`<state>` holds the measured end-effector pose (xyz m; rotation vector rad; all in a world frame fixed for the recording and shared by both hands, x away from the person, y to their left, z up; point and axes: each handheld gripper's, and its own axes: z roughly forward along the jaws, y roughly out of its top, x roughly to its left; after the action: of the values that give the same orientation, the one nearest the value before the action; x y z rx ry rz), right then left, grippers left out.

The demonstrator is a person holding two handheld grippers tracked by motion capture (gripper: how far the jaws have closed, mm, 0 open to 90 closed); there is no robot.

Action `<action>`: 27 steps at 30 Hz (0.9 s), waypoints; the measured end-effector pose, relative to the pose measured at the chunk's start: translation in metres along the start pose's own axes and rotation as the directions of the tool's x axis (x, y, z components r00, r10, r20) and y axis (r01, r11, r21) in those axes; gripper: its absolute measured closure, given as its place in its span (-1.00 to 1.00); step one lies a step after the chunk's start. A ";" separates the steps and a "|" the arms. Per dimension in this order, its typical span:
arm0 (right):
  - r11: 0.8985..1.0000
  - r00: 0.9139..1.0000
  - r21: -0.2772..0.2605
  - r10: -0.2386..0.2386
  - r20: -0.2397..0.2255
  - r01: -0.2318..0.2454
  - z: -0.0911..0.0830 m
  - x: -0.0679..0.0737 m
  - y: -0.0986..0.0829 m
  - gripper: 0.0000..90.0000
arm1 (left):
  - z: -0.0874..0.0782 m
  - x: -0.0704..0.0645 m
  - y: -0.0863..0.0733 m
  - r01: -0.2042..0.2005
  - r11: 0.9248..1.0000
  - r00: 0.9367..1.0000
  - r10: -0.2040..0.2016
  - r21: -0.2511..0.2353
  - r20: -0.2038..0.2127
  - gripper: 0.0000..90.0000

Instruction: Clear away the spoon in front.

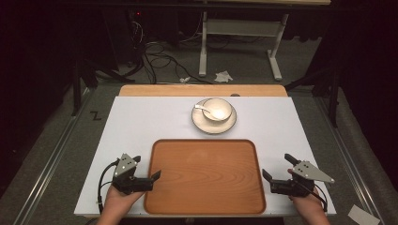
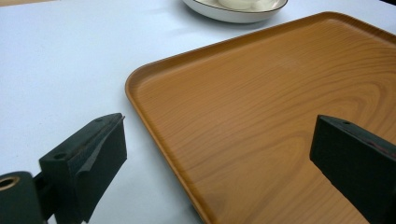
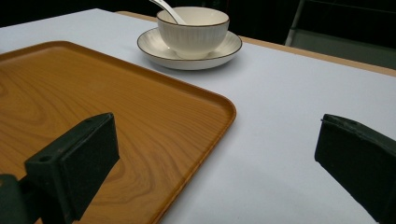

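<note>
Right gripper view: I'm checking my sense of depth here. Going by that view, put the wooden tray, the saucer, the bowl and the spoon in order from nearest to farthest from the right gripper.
1. Wooden tray, nearest, at left; its edge runs between the open fingers.
2. Saucer, beyond the tray's far corner.
3. Bowl, standing on the saucer.
4. Spoon, leaning in the bowl; too close to the bowl to rank apart.

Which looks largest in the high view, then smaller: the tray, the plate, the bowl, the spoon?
1. tray
2. plate
3. bowl
4. spoon, of which the part inside the bowl is hard to make out
</note>
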<state>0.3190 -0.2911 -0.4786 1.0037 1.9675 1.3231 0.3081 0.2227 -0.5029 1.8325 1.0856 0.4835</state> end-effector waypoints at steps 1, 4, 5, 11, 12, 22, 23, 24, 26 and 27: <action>1.000 1.000 0.004 -0.005 0.003 0.005 0.001 0.000 0.000 -0.98 | 0.000 0.000 0.000 0.000 1.000 1.000 0.000 -0.001 0.001 -0.88; 1.000 1.000 0.009 -0.006 0.004 0.006 0.001 0.001 -0.001 -0.98 | -0.001 0.001 0.000 -0.001 1.000 1.000 0.001 -0.001 0.000 -0.86; 1.000 1.000 0.011 -0.007 0.008 0.007 0.001 0.001 -0.001 -0.98 | 0.000 0.001 0.000 -0.003 1.000 1.000 0.003 -0.001 -0.002 -0.85; 1.000 1.000 0.022 -0.005 0.010 0.004 0.003 0.001 -0.002 -0.98 | 0.000 0.002 0.000 -0.002 1.000 1.000 0.002 -0.004 -0.002 -0.81; 1.000 1.000 0.023 -0.009 0.009 0.009 0.003 0.001 -0.002 -0.98 | 0.000 0.002 0.000 -0.002 1.000 1.000 0.002 -0.004 -0.002 -0.79; 1.000 1.000 0.025 -0.013 0.003 0.013 0.003 0.001 -0.002 -0.98 | -0.001 0.004 0.000 0.028 0.999 1.000 -0.028 -0.016 -0.001 -0.78; 0.999 1.000 0.029 -0.016 0.001 0.016 0.003 0.002 -0.002 -0.98 | -0.002 0.005 0.000 0.036 0.999 0.999 -0.036 -0.021 0.002 -0.78; 0.999 1.000 0.032 -0.018 -0.001 0.018 0.004 0.002 -0.002 -0.98 | -0.002 0.006 0.000 0.036 0.999 0.999 -0.036 -0.024 0.000 -0.78; 0.999 1.000 0.033 -0.018 -0.001 0.019 0.004 0.002 -0.003 -0.98 | -0.003 0.006 0.000 0.038 0.999 0.999 -0.038 -0.031 0.003 -0.81; 0.999 1.000 0.034 -0.020 -0.002 0.020 0.004 0.002 -0.003 -0.98 | -0.004 0.006 0.001 0.043 0.998 0.999 -0.043 -0.043 0.006 -0.84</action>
<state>0.3208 -0.2880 -0.4828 0.9963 2.0025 1.2834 0.3091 0.2295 -0.5009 1.7685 1.1013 0.4732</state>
